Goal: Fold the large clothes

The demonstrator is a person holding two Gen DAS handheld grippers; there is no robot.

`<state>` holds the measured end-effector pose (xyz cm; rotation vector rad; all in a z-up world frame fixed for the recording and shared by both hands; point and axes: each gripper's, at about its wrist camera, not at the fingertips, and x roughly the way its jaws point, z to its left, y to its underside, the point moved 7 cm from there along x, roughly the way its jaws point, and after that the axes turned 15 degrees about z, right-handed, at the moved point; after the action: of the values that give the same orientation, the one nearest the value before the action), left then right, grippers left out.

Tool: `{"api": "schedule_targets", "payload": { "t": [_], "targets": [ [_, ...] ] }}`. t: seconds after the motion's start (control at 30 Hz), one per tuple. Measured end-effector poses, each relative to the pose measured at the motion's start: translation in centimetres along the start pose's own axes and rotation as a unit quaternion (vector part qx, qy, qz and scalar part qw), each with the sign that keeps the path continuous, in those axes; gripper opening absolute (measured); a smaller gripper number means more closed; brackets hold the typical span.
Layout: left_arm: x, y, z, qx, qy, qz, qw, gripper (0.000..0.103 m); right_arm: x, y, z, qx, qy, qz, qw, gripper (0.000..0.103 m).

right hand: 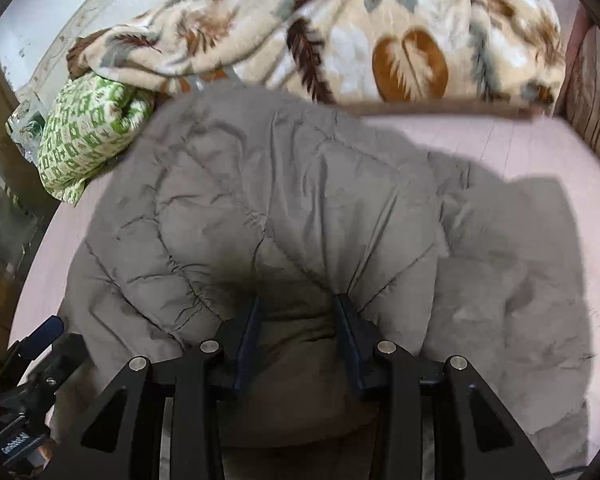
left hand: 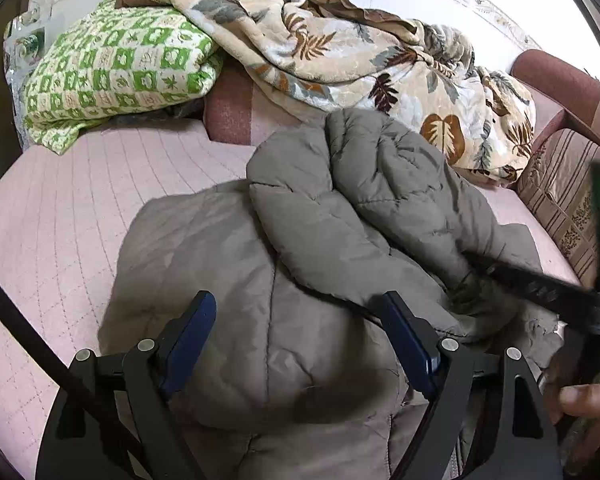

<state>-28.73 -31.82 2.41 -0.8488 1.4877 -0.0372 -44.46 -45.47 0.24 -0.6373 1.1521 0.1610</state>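
A large grey-brown quilted puffer jacket [left hand: 308, 248] lies bunched on the pink quilted bed cover [left hand: 60, 216]. It also fills the right wrist view [right hand: 284, 200]. My left gripper [left hand: 296, 312] is wide open just above the jacket's near part, holding nothing. My right gripper [right hand: 296, 312] has its jaws partly closed on a gathered fold of the jacket, with fabric bulging between the pads. The right gripper's body shows at the right edge of the left wrist view [left hand: 580, 304], with a hand [left hand: 588, 396] on it.
A cream leaf-print blanket [left hand: 364, 60] is heaped along the back of the bed. A green-and-white checked quilt [left hand: 116, 68] lies at the back left. A striped brown cushion [left hand: 560, 200] stands at the right. The left gripper shows at the lower left of the right wrist view [right hand: 32, 344].
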Motion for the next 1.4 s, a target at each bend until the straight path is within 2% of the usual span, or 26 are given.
{"api": "schedule_targets", "payload": {
  "t": [0.07,0.13,0.2,0.3,0.37,0.43,0.53,0.57,0.67,0.77,0.83,0.87,0.93,1.03,1.2,1.27,1.4],
  "targets": [
    [-0.4,-0.2,0.5,-0.008,-0.006,-0.009,0.9999,0.083,-2.5,-0.2,1.0,0.002,0.0,-0.046,0.999,0.041],
    [-0.6,-0.4,1.1,-0.018,-0.006,-0.011,0.9998,0.083,-3.5,-0.7,2.9,-0.019,-0.015,-0.063,0.998,0.044],
    [-0.8,-0.5,1.9,-0.03,-0.004,-0.012,0.9995,0.083,-3.0,-0.4,5.3,-0.05,-0.03,-0.053,0.997,0.047],
    [-0.6,-0.5,2.7,-0.041,-0.002,-0.008,0.9991,0.083,0.0,1.1,7.1,-0.073,-0.046,-0.003,0.996,0.05],
    [0.0,-0.3,2.8,-0.037,-0.001,0.005,0.9993,0.083,2.2,2.2,7.2,-0.085,-0.024,0.027,0.996,0.051],
    [0.7,0.0,2.7,-0.03,-0.01,0.02,0.9993,0.083,1.5,2.4,7.4,-0.096,-0.018,0.018,0.995,0.051],
    [1.5,0.4,2.5,-0.026,-0.02,0.031,0.999,0.083,-2.2,2.4,6.9,-0.088,-0.057,-0.019,0.994,0.051],
    [1.5,0.4,2.4,-0.026,-0.017,0.031,0.999,0.083,-3.1,2.1,6.4,-0.085,-0.057,-0.032,0.994,0.052],
    [1.8,0.7,2.3,-0.024,-0.021,0.035,0.9989,0.083,-4.7,1.9,3.9,-0.062,-0.006,-0.054,0.997,0.052],
    [2.7,1.1,2.1,-0.017,-0.033,0.05,0.9981,0.083,-2.8,2.7,1.4,-0.035,0.018,-0.027,0.999,0.052],
    [3.2,1.3,2.0,-0.011,-0.039,0.054,0.9977,0.084,0.2,2.8,0.6,-0.033,0.005,0.023,0.999,0.052],
    [3.2,1.3,1.9,-0.008,-0.047,0.051,0.9975,0.084,0.7,3.1,0.4,-0.03,0.001,0.032,0.999,0.052],
    [2.6,1.3,1.8,-0.003,-0.049,0.042,0.9979,0.084,0.4,3.2,0.4,-0.028,-0.004,0.027,0.999,0.052],
    [1.4,1.2,1.6,-0.002,-0.041,0.03,0.9987,0.083,-2.9,3.3,1.1,-0.031,-0.024,0.004,0.999,0.052],
    [-1.6,2.1,1.2,-0.001,-0.035,0.003,0.9994,0.083,-8.7,7.0,0.5,-0.044,-0.034,-0.015,0.998,0.053],
    [-2.8,3.0,0.9,0.005,-0.032,-0.005,0.9995,0.083,-10.7,9.9,-0.2,-0.042,-0.029,-0.018,0.999,0.058],
    [-4.6,5.6,-0.3,0.021,-0.023,-0.008,0.9995,0.083,-13.7,15.5,-2.9,-0.022,-0.016,-0.026,0.999,0.061]
  ]
}}
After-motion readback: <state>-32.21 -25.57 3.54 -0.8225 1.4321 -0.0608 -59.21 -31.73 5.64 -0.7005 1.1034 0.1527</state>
